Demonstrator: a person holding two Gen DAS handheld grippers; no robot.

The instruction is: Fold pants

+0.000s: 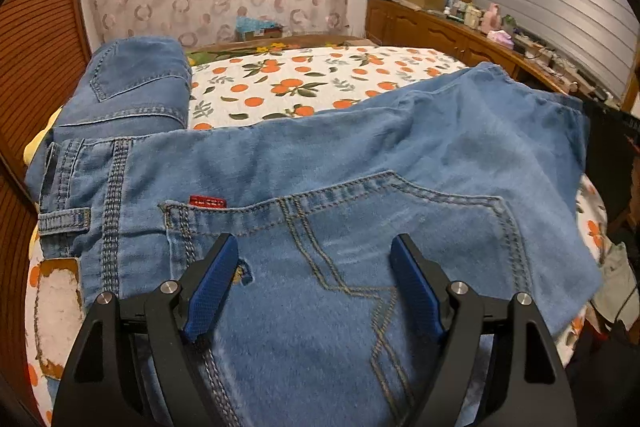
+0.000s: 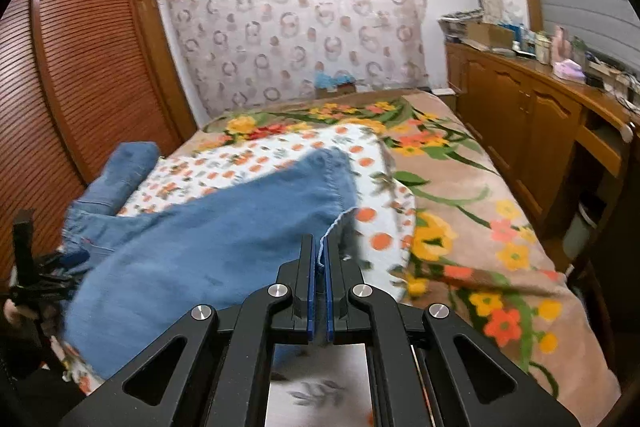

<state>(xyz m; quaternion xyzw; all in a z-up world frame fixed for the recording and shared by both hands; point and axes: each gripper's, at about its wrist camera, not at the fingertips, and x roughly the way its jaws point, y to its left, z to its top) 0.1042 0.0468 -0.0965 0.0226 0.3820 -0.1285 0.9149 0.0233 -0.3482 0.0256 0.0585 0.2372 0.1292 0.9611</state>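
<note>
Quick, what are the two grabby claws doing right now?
Left gripper: open above the jeans, holding nothing.
Right gripper: shut on the jeans' leg edge.

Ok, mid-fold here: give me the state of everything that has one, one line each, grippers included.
Left gripper: open, over the back pocket, holding nothing.
Right gripper: shut on the jeans' hem edge.
Jeans: spread across the bed, leg end lifted by the right gripper, not yet folded.
Second jeans: already folded, lying at the far left of the bed.
Orange-print sheet: laid flat under the jeans.
</note>
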